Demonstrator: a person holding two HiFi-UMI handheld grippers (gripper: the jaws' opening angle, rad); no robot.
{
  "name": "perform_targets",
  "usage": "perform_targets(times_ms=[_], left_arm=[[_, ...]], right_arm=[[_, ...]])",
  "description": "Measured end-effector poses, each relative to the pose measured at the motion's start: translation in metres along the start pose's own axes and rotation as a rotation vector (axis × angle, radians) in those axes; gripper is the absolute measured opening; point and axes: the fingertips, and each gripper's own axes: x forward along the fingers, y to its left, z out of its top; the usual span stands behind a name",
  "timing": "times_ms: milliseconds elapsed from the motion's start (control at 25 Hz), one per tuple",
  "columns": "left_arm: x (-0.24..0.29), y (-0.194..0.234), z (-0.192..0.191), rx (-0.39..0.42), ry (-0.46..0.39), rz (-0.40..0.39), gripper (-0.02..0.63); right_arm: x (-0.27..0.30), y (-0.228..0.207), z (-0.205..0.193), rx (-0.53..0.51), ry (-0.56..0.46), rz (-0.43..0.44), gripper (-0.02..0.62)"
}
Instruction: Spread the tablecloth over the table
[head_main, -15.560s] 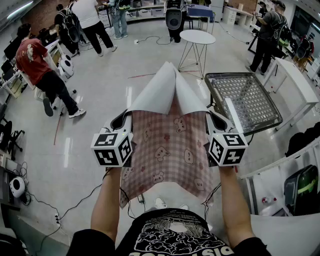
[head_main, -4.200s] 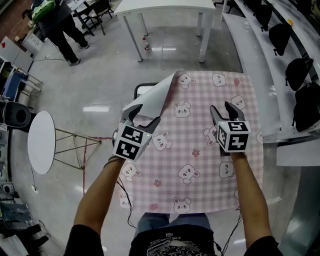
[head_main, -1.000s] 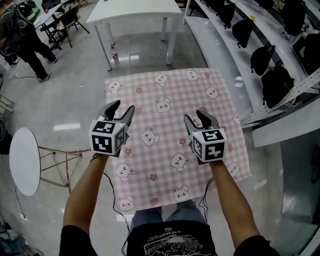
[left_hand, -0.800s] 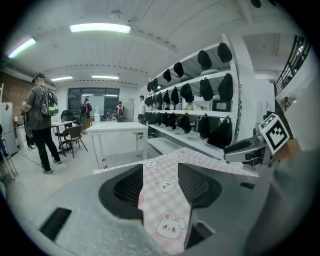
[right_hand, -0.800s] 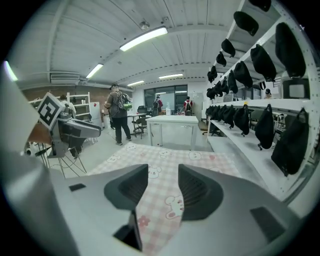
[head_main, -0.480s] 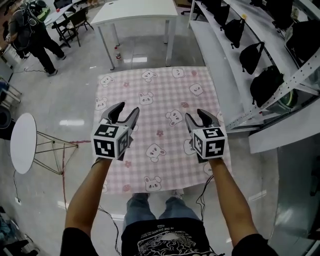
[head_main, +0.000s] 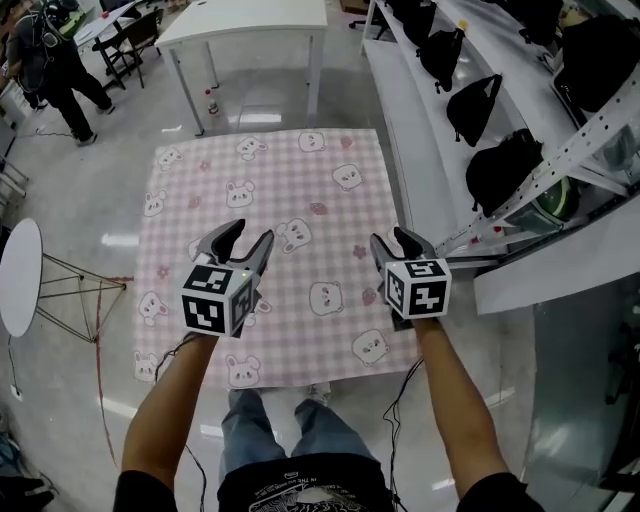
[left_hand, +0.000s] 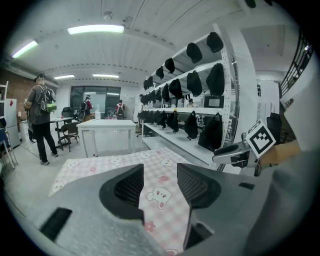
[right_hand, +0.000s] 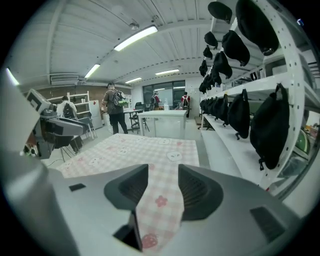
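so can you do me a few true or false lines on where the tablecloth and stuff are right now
1. The tablecloth lies spread flat, pattern side up. True.
2. The right gripper is clamped on the cloth's edge. False: its jaws stand apart over the cloth and clamp nothing.
3. Black bags sit on the shelves to the right of the cloth. True.
4. The round white table stands to the right of the cloth. False: it stands to the left.
5. Nobody else is in the room. False: a person stands at the far left.
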Motion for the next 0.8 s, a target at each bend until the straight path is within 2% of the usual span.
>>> perform_targets(times_ms=[160, 280, 600, 680, 800], left_arm=[[0.033, -0.031, -0.011, -0.015, 0.025, -0.014, 0.215], [0.05, -0.042, -0.02, -0.028, 0.032, -0.023, 0.215], [0.081, -0.056, -0.044, -0.074, 0.056, -0.032, 0.209], [0.086, -0.056, -0.05, -0.085, 0.068, -0.028, 0.208], [0.09, -0.052, -0.055, -0.097, 0.077, -0.019, 0.202]], right_arm=[[0.017, -0.054, -0.028, 0.052, 0.051, -0.015, 0.192], [0.032, -0.079, -0.053, 0.084, 0.1, -0.029, 0.192], [0.085, -0.092, -0.109, 0.152, 0.236, 0.026, 0.192], [0.09, -0.091, -0.116, 0.172, 0.251, 0.04, 0.163], [0.091, -0.09, -0.11, 0.198, 0.213, 0.042, 0.096]])
